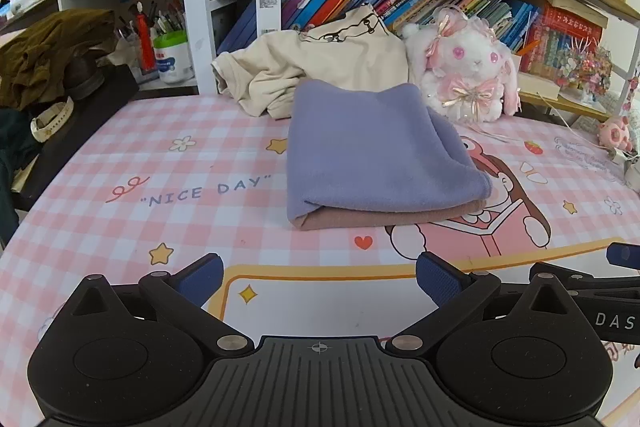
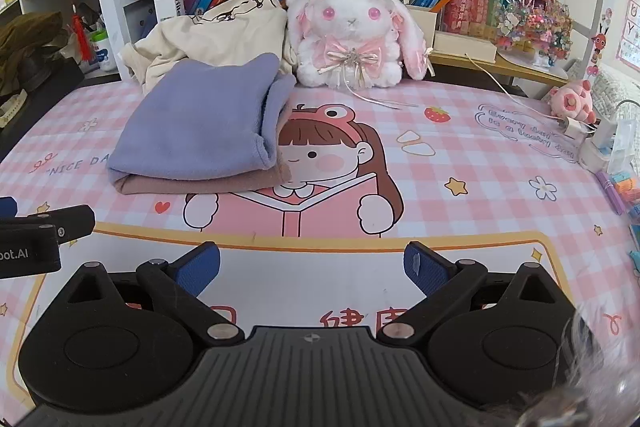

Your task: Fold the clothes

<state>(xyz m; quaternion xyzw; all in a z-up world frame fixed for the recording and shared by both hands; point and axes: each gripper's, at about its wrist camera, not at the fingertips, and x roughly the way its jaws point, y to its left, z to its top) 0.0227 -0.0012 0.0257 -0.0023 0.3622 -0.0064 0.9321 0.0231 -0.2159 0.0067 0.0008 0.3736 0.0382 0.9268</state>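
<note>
Both tools look alike: the left gripper (image 1: 319, 277) and the right gripper (image 2: 311, 265) each have a black ribbed body with a small crosshair mark at its middle. Two round black discs flank that body, and silver rivets pin the black link arms. The fingers (image 1: 438, 281) wear blue textured pads (image 2: 426, 269). White letters "DAS" show on the side of the right tool, and "bot.AI" on the side of the left one
</note>
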